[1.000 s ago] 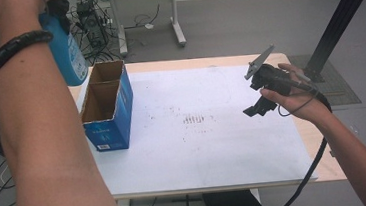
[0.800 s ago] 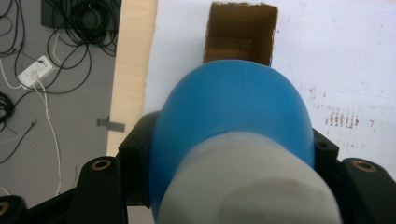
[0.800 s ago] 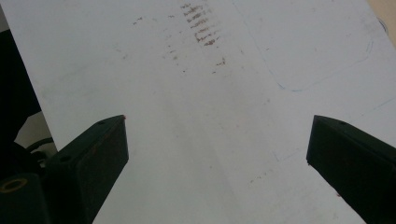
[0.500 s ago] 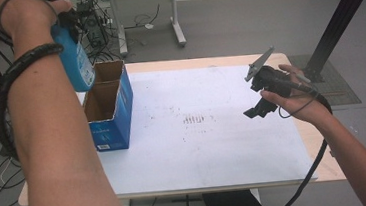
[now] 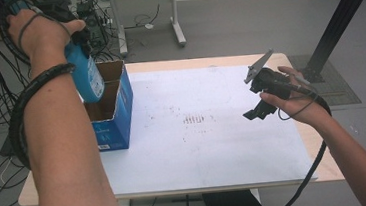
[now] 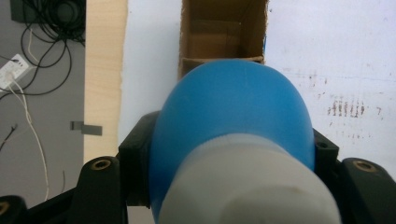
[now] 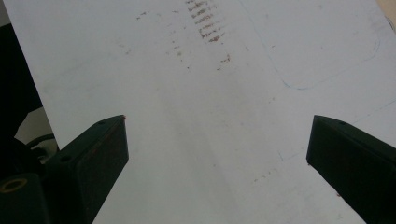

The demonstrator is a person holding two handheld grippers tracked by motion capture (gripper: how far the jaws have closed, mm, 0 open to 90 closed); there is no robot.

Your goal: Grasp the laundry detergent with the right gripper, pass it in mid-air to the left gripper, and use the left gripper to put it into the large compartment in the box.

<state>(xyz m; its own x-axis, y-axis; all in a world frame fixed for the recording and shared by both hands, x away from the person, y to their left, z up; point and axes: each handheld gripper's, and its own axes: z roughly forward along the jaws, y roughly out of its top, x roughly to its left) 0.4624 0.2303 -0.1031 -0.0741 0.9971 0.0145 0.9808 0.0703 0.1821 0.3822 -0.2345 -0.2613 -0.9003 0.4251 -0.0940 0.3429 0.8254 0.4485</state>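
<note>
Upper left of the high view: left gripper (image 5: 67,35) clamped on a blue bottle (image 5: 86,76), hovering over the open cardboard box (image 5: 114,119). Looks like the drop-in step; next, straight down into the compartment. Right side: right gripper (image 5: 253,97) wide open, empty, above the white mat (image 5: 205,146).

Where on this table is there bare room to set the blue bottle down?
The white sheet lies bare from the cardboard box across to the right hand-held gripper. It is crowded at the left edge, where the blue bottle hangs over the box.
</note>
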